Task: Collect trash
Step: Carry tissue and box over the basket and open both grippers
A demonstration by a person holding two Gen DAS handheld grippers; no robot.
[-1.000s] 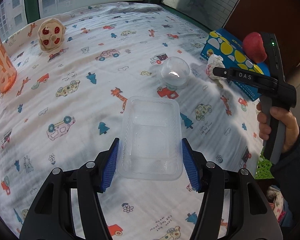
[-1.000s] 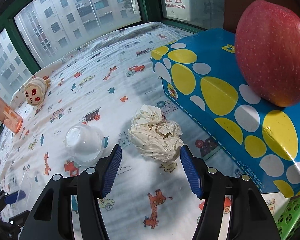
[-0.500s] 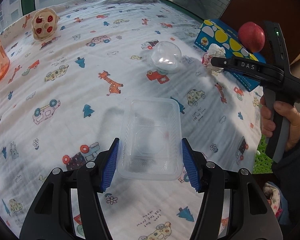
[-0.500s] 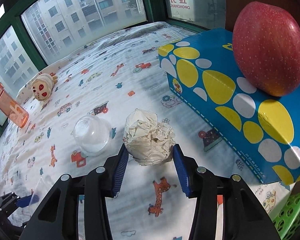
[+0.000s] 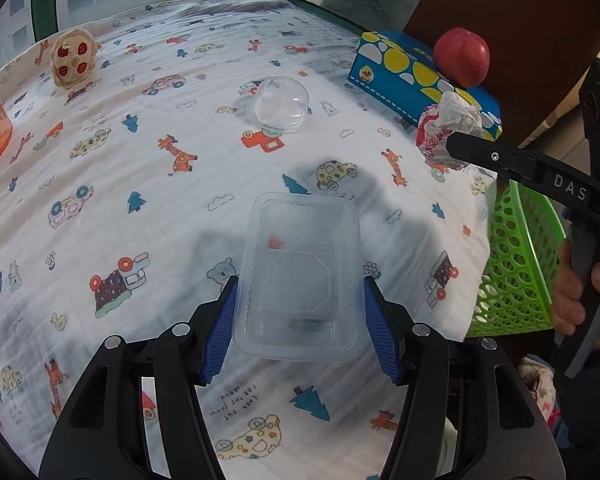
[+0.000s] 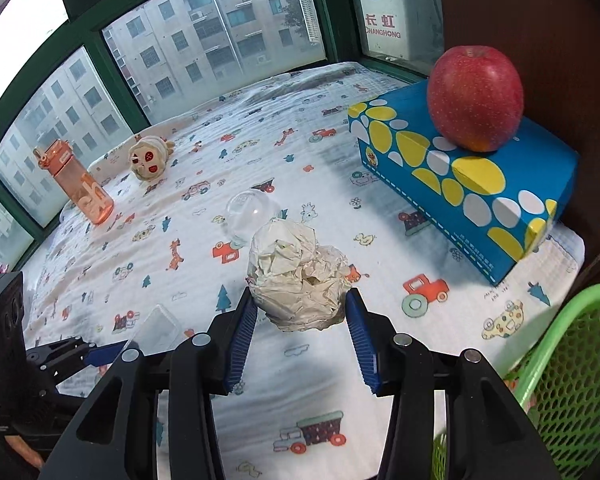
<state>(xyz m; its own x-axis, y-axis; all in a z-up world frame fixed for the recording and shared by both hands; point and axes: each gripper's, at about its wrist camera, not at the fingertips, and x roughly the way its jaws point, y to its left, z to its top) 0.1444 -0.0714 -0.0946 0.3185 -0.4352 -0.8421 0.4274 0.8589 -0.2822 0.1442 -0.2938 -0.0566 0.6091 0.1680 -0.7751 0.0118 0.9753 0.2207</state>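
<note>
My left gripper [image 5: 300,328] is shut on a clear plastic food tray [image 5: 300,276] and holds it above the patterned cloth. The tray also shows edge-on in the right wrist view [image 6: 156,326]. My right gripper [image 6: 302,340] is shut on a crumpled paper ball [image 6: 298,276] and holds it lifted off the cloth; the ball also shows in the left wrist view [image 5: 448,128]. A clear plastic dome lid [image 5: 282,104] lies on the cloth beyond both; it also shows in the right wrist view [image 6: 246,216]. A green mesh basket [image 6: 572,368] stands at the right edge of the bed.
A blue tissue box [image 6: 464,184] with a red apple [image 6: 474,98] on it sits at the right. An orange water bottle [image 6: 76,184] and a plush toy [image 6: 150,158] stand near the window. The basket also shows in the left wrist view [image 5: 516,264].
My right gripper closed on the paper ball and lifted it off the cloth. My left gripper raised the clear tray and pulled back; the green basket came into view.
</note>
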